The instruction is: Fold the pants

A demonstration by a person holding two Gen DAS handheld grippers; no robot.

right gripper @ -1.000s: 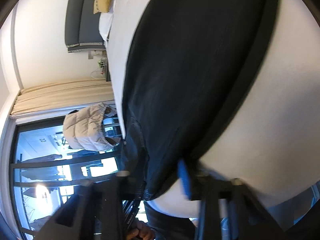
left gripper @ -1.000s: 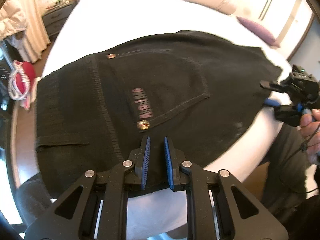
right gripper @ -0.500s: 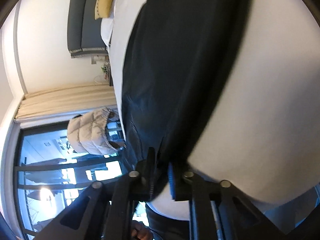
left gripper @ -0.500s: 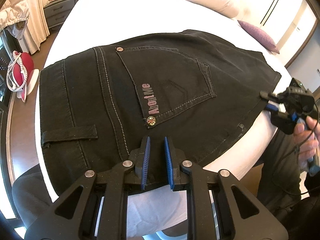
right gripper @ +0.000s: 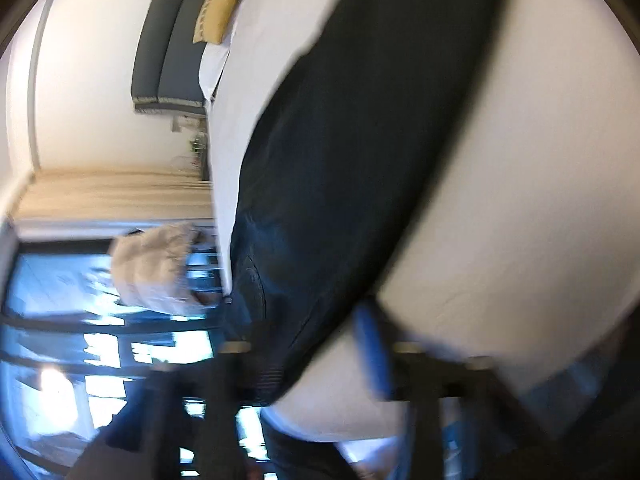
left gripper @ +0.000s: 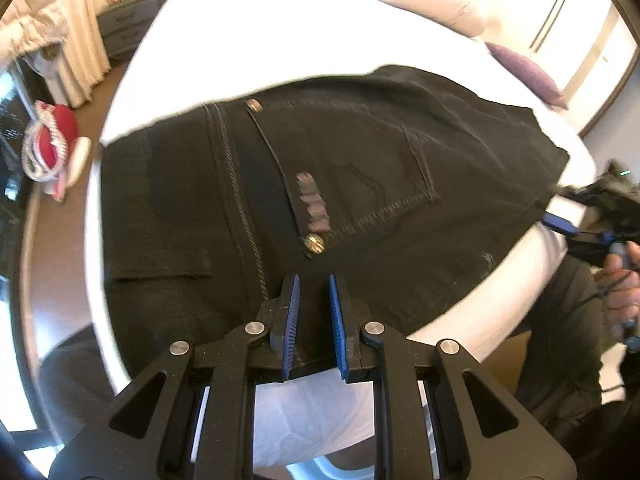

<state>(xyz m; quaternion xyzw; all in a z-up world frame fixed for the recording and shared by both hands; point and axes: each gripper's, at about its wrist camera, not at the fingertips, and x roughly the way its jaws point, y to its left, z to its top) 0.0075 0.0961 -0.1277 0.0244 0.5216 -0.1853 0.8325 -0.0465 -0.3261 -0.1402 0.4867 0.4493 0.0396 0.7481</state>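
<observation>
Left wrist view: black pants (left gripper: pixel 360 200) lie spread flat on the white bed (left gripper: pixel 280 32), back side up. A rear pocket (left gripper: pixel 360 176) with pale stitching, a pink logo strip and two metal rivets faces the camera, and a belt loop (left gripper: pixel 160 264) lies to the left of it. The near hem of the fabric reaches the bed edge closest to the camera.

Left claw (left gripper: pixel 314 320): the two blue pads stand close together with the near edge of the pants between them. The fabric runs in between the pads and the claw is clamped on it.

Right claw (left gripper: pixel 560 220): visible at the right edge of this view, just beside the far corner of the pants, with a hand (left gripper: pixel 620 284) behind it. Its jaws have just been opening.

Right wrist view: the picture is blurred and rolled sideways. The right claw (right gripper: pixel 312 352) has its fingers well apart. One blue pad (right gripper: pixel 372 352) shows clearly over the white sheet; the other finger is dark and smeared. The corner of the pants (right gripper: pixel 360 160) lies between the fingers, and the pads do not press on it.

Surroundings: a yellow cushion (right gripper: pixel 216 16) and a grey headboard (right gripper: pixel 168 40) sit at the head of the bed. A purple cushion (left gripper: pixel 528 72) lies at its right side. A red item (left gripper: pixel 56 136) sits on the floor to the left, near a cream curtain (left gripper: pixel 80 28).
</observation>
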